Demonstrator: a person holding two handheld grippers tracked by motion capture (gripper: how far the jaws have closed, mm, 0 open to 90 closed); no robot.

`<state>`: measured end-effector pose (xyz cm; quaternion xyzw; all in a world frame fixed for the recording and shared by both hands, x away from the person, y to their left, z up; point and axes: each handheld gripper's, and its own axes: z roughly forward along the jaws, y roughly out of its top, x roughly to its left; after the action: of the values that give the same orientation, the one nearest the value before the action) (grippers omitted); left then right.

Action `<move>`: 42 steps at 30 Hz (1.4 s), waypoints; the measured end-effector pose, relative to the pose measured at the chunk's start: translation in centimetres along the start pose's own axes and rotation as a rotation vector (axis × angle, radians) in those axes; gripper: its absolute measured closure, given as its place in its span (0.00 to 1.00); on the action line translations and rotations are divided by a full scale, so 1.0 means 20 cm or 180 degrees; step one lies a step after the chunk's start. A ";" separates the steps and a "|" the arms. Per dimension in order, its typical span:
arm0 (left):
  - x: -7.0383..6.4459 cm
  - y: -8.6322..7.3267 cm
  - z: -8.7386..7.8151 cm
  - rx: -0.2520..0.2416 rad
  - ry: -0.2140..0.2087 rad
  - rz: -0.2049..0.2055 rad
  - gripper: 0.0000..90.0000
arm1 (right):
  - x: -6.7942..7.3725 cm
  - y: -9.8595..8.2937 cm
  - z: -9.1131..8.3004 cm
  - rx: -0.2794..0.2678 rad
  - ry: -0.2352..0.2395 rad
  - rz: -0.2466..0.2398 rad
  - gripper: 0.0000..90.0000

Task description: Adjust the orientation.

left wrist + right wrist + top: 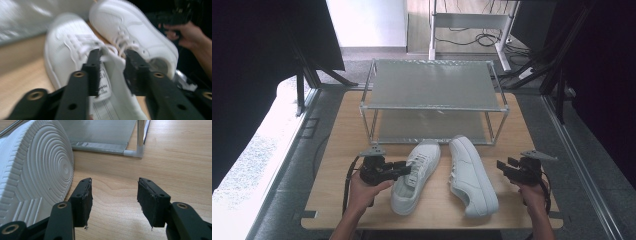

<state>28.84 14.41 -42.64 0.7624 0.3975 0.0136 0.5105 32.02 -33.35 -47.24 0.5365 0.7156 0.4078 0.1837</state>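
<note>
Two white sneakers lie side by side on the wooden surface (337, 200), toes toward the metal rack (432, 100) at 12 o'clock. Left sneaker (414, 175) sits w/ its tongue between the left claw (404, 170) jaws, which stand part open either side of the tongue and collar edge; the left gripper view is blurred, so a firm pinch can't be confirmed. Right sneaker (472, 175) lies just beside it at 3 o'clock, tipped so its sole (37, 170) faces the right claw (113, 200). Right claw wide open, holding nothing, near that sole, not touching.
</note>
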 end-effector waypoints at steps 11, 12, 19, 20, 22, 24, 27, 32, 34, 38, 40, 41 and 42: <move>0.07 -0.01 -0.05 -0.0141 0.0224 -0.0046 0.43 | 0.02 0.00 0.00 -0.0067 -0.0094 -0.0045 0.48; 0.07 -0.01 -0.05 -0.0141 0.0224 -0.0046 0.42 | 0.02 0.00 0.00 -0.0067 -0.0094 -0.0045 0.48; 0.10 -0.02 -0.08 -0.0198 0.0323 -0.0137 0.38 | 0.05 0.04 -0.05 -0.0359 -0.0134 -0.0082 0.56; 0.11 -0.02 -0.08 -0.0204 0.0340 -0.0153 0.38 | 0.06 0.05 -0.06 -0.0399 -0.0129 -0.0104 0.58; 0.12 -0.02 -0.09 -0.0198 0.0361 -0.0167 0.38 | 0.08 0.05 -0.07 -0.0440 -0.0100 -0.0124 0.62; 0.13 -0.02 -0.09 -0.0177 0.0385 -0.0192 0.37 | 0.09 0.06 -0.07 -0.0425 -0.0053 -0.0135 0.66; 0.15 -0.02 -0.09 -0.0156 0.0414 -0.0222 0.37 | 0.10 0.06 -0.08 -0.0408 0.0022 -0.0164 0.70; 0.17 -0.03 -0.11 -0.0169 0.0437 -0.0319 0.38 | 0.18 0.09 -0.09 -0.0386 0.0182 -0.0319 0.82; 0.19 -0.04 -0.12 -0.0165 0.0542 -0.0388 0.39 | 0.22 0.09 -0.10 -0.0423 0.0214 -0.0409 0.86; 0.21 -0.04 -0.13 -0.0200 0.0555 -0.0413 0.40 | 0.29 0.11 -0.11 -0.0445 0.0330 -0.0522 0.93; 0.21 -0.04 -0.13 -0.0211 0.0551 -0.0414 0.39 | 0.33 0.12 -0.11 -0.0457 0.0425 -0.0580 0.97; 0.21 -0.04 -0.13 -0.0211 0.0551 -0.0414 0.39 | 0.33 0.12 -0.11 -0.0457 0.0425 -0.0580 0.97; 0.21 -0.04 -0.13 -0.0213 0.0550 -0.0419 0.39 | 0.37 0.12 -0.12 -0.0443 0.0550 -0.0625 1.00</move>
<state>30.04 19.17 -43.69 0.7132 0.4886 0.0590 0.4992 29.31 -27.30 -42.66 0.4128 0.7478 0.4812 0.1972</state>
